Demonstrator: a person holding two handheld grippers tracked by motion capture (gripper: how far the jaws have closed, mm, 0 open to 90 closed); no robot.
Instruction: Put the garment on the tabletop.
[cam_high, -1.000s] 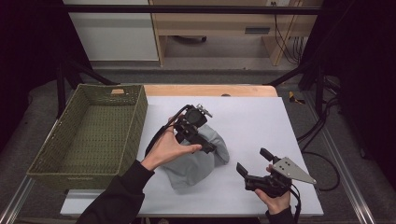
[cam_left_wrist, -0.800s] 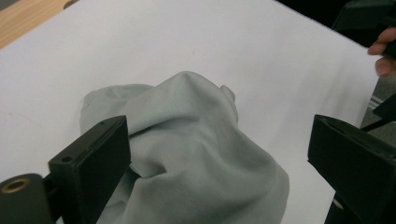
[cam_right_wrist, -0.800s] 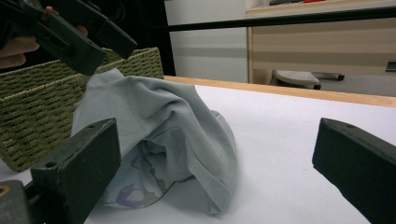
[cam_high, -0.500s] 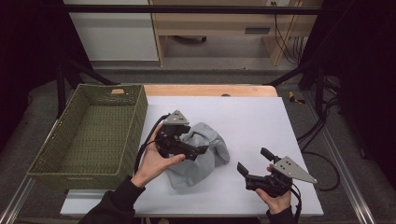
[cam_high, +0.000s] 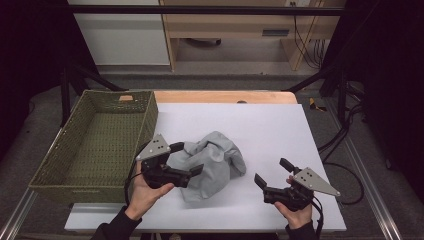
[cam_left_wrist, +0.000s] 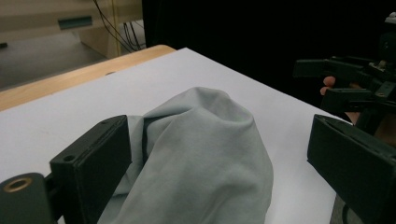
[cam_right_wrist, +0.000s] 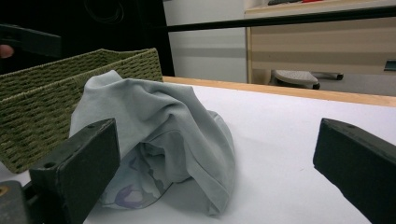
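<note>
A: The white worktop is carrying everything here, with a dark room behind it. Nearest the person, what is the right gripper doing?

B: It is hovering low on the near side of the grey cloth, well apart from it, with its jaws spread wide and nothing between them.

A: And the left gripper?

B: It is sitting right at the cloth, on the side facing the woven basket. Its jaws are gaping too, straddling the crumpled heap without yet pinching it; the fabric is bulging up between them in the left gripper view.

A: So the step is grasping the cloth?

B: That is my reading. To do it well, the left gripper should be sinking lower before closing, so it is catching a thick fold rather than the smooth crown, which would likely slip out.

A: Anything beyond the cloth?

B: The basket is standing just beside it, open and empty, probably the destination.
</note>
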